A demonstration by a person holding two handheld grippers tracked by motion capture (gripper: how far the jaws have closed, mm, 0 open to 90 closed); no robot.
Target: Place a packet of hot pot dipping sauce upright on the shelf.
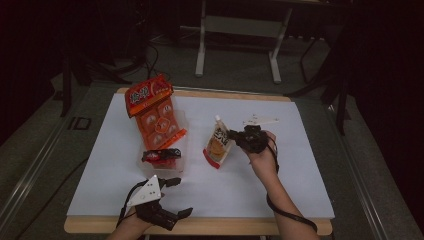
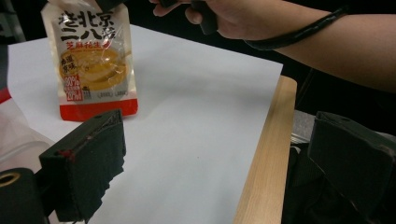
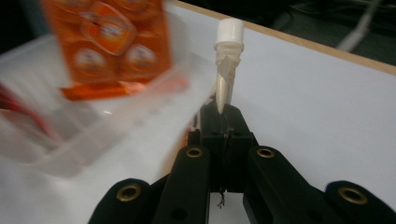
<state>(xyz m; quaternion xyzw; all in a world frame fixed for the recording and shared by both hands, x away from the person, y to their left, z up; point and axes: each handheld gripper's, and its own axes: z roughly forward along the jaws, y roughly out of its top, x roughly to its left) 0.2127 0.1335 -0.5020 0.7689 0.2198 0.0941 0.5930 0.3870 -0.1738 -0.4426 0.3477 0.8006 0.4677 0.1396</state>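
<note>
Dim room, grey floor; white sheet (image 1: 300, 165) over a wooden table (image 1: 200, 227). At left, left gripper (image 1: 175, 197), jaws apart, empty. Orange snack bag (image 1: 155, 112) propped in clear tub (image 1: 172, 165). Rightward, spouted pouch (image 1: 218, 142) pinched upright by right gripper (image 1: 235, 136).

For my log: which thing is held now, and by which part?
The right gripper pinches the white-and-orange spouted sauce pouch by its upper edge, just below the white cap. The left gripper is open, holding nothing.
</note>
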